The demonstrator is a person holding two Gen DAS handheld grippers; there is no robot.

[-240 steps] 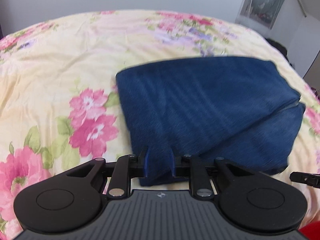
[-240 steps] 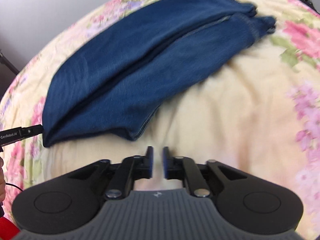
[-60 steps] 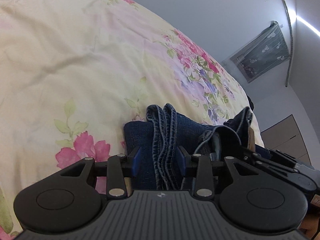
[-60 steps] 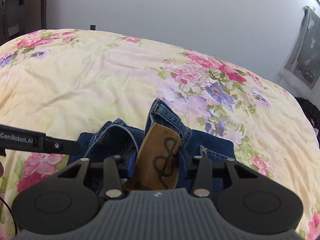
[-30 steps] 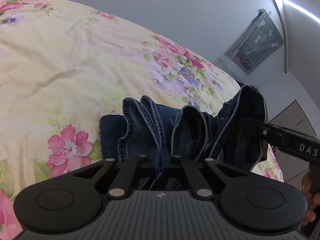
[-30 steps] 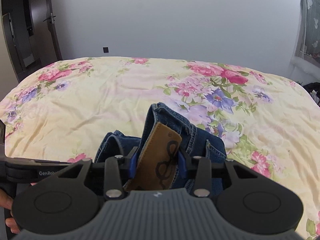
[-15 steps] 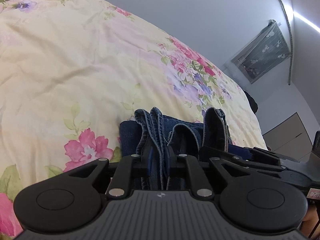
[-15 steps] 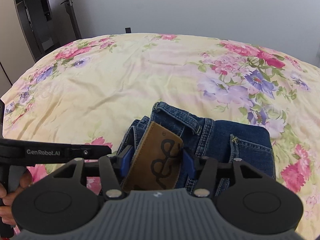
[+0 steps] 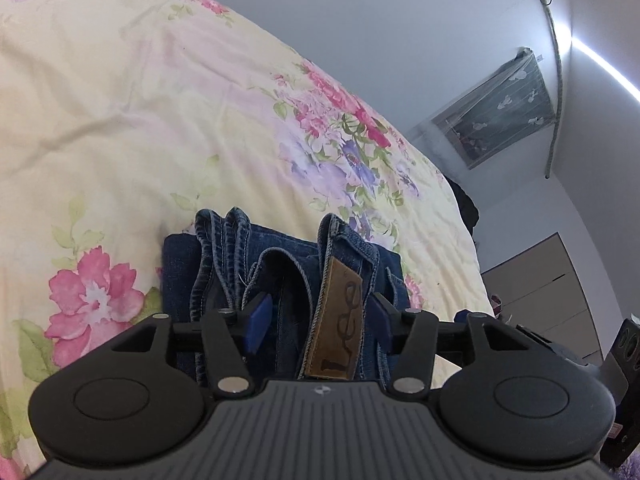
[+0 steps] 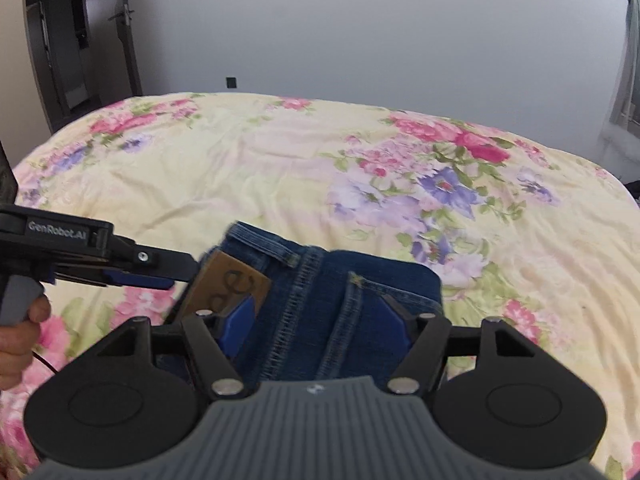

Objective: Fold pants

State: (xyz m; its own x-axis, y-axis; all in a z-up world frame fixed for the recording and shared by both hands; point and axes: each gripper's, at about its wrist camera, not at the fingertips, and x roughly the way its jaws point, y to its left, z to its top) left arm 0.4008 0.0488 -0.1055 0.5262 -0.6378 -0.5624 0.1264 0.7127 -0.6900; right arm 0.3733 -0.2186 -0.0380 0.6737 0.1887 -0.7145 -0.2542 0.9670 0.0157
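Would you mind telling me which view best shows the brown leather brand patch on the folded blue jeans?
The left wrist view: the brown leather brand patch stands sharp and nearly whole on the folded blue jeans. In the right wrist view the patch is blurred, angled and partly hidden.

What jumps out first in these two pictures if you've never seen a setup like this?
A folded pair of dark blue jeans lies on a yellow bedspread printed with pink and purple flowers. A brown leather brand patch stands out at its waistband. A black tool with blue pads frames each view from below, the left tool and right tool both spread open around the denim.
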